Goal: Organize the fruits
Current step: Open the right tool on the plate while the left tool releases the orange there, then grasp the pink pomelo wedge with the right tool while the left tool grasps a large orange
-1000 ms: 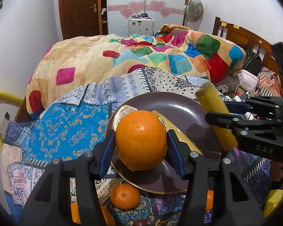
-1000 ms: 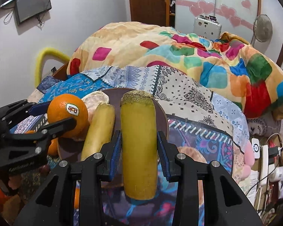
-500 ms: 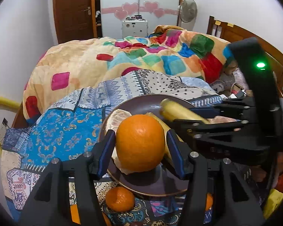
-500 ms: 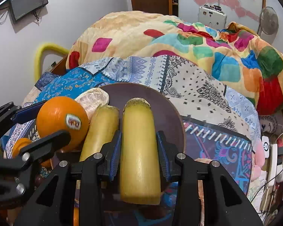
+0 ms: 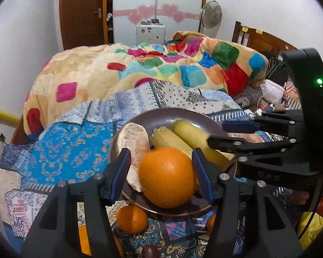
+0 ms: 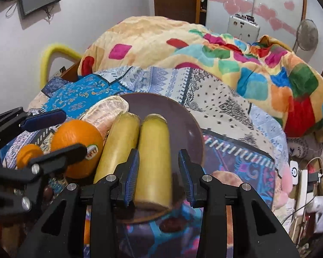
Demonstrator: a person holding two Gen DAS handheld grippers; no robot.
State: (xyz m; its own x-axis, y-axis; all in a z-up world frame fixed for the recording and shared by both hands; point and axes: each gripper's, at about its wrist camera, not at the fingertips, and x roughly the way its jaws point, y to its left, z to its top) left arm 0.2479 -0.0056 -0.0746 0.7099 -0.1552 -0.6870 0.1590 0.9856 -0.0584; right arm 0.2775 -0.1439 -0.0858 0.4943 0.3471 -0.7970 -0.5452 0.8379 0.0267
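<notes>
The orange (image 5: 165, 176) rests on the brown plate (image 5: 161, 116), loose between the jaws of the left hand-held gripper (image 5: 161, 172), which have just been opening. The banana piece (image 6: 154, 161) lies between the parted jaws of the right hand-held gripper (image 6: 158, 172), its near end at the plate's rim. The writing on the orange's sticker (image 6: 92, 150) is too blurred to read. The plate is bare beyond the fruit.

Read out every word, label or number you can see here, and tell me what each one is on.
Sticker on the large orange: printed, but too blurred to read.
Right gripper body: faint raised letters, too dim to read.
Yellow bag: small print, unreadable.
No other text shows.
</notes>
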